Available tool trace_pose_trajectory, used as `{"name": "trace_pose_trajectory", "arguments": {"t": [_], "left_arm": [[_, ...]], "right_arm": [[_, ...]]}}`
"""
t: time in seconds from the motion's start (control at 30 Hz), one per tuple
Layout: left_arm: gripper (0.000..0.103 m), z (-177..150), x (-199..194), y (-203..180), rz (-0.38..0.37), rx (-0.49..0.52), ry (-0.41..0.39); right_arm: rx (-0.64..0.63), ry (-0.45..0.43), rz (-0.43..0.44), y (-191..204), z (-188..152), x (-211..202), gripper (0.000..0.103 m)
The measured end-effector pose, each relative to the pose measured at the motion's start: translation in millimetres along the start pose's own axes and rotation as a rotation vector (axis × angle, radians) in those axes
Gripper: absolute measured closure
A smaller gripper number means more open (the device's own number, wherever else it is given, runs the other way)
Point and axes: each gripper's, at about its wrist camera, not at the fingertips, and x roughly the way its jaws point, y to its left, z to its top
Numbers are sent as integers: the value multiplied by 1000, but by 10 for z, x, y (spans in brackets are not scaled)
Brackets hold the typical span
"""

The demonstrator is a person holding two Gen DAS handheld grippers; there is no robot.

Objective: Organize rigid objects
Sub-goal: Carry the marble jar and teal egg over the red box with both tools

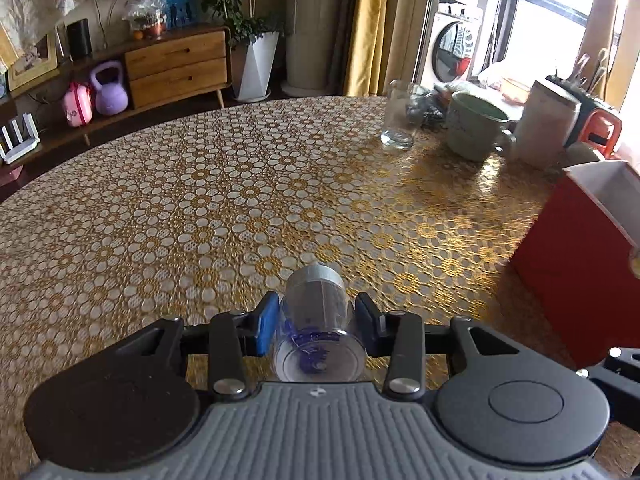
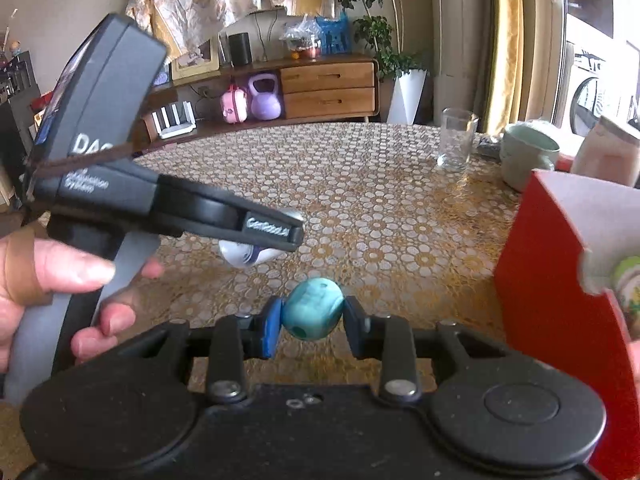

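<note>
The left gripper was clenched on a small clear jar with a grey lid and something blue inside; its blue-padded fingers pressed the jar's sides, and the jar lay on its side between them, lid pointing away from the camera, above the patterned bench. From the right wrist view the same gripper appeared at the left, gripped by a person's hand, with the jar showing pale beneath its tip.

The right gripper was closed tight on a teal egg-shaped object with a dark hole in its lower face; both fingers touched it, and it was held above the bench.

A red box with a white inside stood on the bench at the right, near both grippers; a round, partly green thing showed at a notch in its wall, too blurred to name. Farther back on the bench stood a clear drinking glass, a pale green mug and a white container, set close together and well apart from the grippers.
</note>
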Motion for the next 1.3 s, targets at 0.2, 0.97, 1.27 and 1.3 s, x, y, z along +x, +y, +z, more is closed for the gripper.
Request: {"name": "trace_pose_trajectory", "arguments": {"t": [0.2, 0.97, 1.27, 1.3], "left_arm": [[62, -66, -419, -197, -17, 27, -21], [62, 84, -1347, -1495, -139, 216, -118], [62, 141, -1168, -2116, -190, 292, -109], [62, 145, -1139, -2174, -197, 298, -106]], "right_arm": [[6, -36, -7, -53, 22, -372, 71], [40, -193, -130, -913, -75, -1505, 71], [103, -194, -222, -1486, -196, -1637, 71], [109, -192, -228, -1538, -210, -1638, 71]]}}
